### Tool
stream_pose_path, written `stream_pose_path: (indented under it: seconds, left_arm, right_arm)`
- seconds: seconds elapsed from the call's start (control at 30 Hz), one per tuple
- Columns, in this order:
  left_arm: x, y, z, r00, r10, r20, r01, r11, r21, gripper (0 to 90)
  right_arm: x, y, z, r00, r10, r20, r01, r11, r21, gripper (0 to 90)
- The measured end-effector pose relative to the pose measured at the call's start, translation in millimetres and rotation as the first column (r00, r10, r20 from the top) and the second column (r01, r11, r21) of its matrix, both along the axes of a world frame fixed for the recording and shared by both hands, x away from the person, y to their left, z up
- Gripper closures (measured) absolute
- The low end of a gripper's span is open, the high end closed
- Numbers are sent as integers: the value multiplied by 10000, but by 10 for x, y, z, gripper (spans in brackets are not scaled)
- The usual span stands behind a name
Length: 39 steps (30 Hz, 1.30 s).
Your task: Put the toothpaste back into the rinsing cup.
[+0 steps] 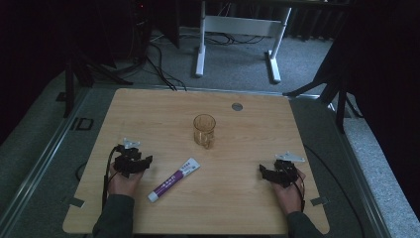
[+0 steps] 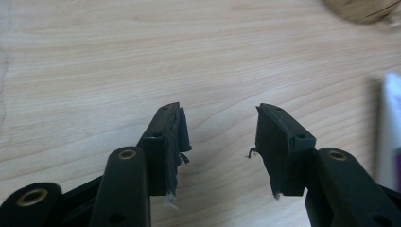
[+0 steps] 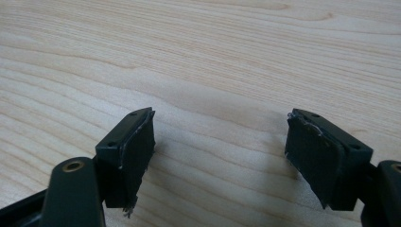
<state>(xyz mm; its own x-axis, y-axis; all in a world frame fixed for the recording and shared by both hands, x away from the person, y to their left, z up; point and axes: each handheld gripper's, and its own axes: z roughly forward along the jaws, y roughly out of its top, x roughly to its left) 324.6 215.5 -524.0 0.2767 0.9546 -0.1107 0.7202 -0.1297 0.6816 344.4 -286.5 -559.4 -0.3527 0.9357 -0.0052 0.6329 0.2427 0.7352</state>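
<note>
Left tool (image 1: pixel 144 159) jaws apart and empty on the light wooden tabletop (image 1: pixel 247 208), white-and-purple toothpaste tube (image 1: pixel 174 179) just right of it, amber glass mug (image 1: pixel 204 131) beyond — right tool (image 1: pixel 262 170) wide open, well apart from both

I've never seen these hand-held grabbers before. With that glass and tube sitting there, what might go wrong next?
1. The glass mug stands alone mid-table; a sideways nudge from either gripper might tip it, and smooth glass may slip between the jaws.
2. The tube lies flat just beside the open left gripper, so a careless move could push it away or squeeze paste out.
</note>
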Motion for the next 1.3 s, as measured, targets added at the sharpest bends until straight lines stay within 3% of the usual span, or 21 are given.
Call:
stream_pose_path:
  seconds: [0.23, 0.37, 0.73, 1.3]
  left_arm:
    - [-42, -61, 148, 9978, -396, 539, 401, 9992, -71, 524]
    - [-41, -122, 211, 9969, -550, 572, 538, 9983, 223, 508]
    - [-50, -209, 352, 9972, -740, 99, 733, 9954, 613, 540]
    - [-61, -286, 493, 9968, -795, -13, 794, 9945, 684, 517]
  right_arm:
    - [0, -1, 0, 10000, 3, 4, -3, 10000, -4, 244]
    - [0, -1, 0, 10000, 8, 2, -8, 10000, -2, 244]
    - [0, -1, 0, 10000, 10, 5, -10, 10000, -1, 244]
    - [-1, 0, 0, 10000, -5, -10, 5, 10000, 14, 244]
